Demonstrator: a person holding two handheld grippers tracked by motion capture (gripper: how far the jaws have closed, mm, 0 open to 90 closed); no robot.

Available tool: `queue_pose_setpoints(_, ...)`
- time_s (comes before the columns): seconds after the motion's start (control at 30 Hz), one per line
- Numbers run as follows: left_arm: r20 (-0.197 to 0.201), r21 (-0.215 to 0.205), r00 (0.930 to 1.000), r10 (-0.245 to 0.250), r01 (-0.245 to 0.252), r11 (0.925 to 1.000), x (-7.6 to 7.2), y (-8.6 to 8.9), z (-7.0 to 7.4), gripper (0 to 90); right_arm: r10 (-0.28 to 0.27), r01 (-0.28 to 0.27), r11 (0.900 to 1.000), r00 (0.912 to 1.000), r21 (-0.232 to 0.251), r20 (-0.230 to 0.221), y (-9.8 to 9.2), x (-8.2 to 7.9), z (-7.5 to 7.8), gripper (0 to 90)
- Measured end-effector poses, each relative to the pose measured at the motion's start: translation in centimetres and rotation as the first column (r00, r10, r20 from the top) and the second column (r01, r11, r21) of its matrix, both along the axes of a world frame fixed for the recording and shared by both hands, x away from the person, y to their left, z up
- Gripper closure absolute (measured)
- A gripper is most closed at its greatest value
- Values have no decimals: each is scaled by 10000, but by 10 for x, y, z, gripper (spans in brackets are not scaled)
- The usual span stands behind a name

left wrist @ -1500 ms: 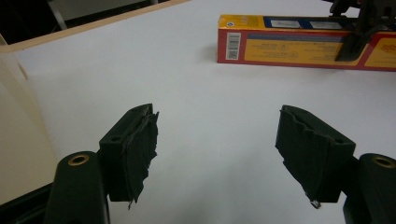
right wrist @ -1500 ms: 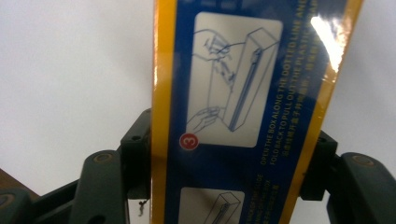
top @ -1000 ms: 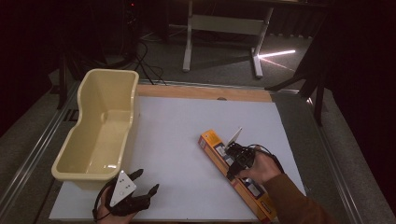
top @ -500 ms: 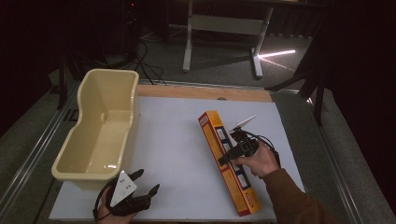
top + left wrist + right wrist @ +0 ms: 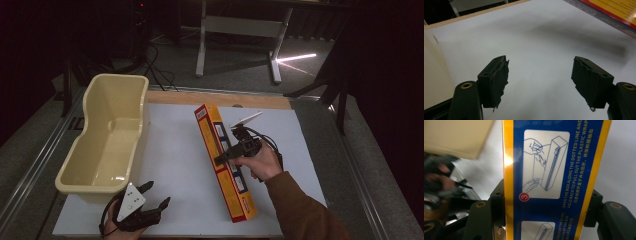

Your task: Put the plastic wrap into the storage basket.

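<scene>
Nearest the person, the left hand-held gripper rests low on the white desk, jaws wide apart and empty, where it was a second ago. Beyond it, the right hand-held gripper is clamped across the long plastic-wrap box, which has swung leftward and lifted. Farther left sits the cream tub, likely its destination.
</scene>
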State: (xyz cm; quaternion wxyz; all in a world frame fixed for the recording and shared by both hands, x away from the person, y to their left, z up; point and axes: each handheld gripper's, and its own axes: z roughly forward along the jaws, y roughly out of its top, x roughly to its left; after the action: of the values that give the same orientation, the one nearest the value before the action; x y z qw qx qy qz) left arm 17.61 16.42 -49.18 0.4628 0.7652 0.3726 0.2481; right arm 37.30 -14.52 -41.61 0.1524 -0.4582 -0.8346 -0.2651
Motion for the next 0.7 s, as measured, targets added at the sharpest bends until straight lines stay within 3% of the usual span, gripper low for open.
queue_pose_setpoints(0.23,5,-9,10000,41,-41,10000,0,0,0,293,-281,311,9922,9992,1210,-269,19,14,10,393)
queue_pose_setpoints(0.43,10,-45,10000,3,-3,10000,-1,0,0,293,-394,451,9838,9986,1734,-364,29,23,18,393)
queue_pose_setpoints(0.7,59,27,9997,-228,228,9997,-4,-4,0,293,-851,1044,9596,9928,2613,-841,48,43,32,393)
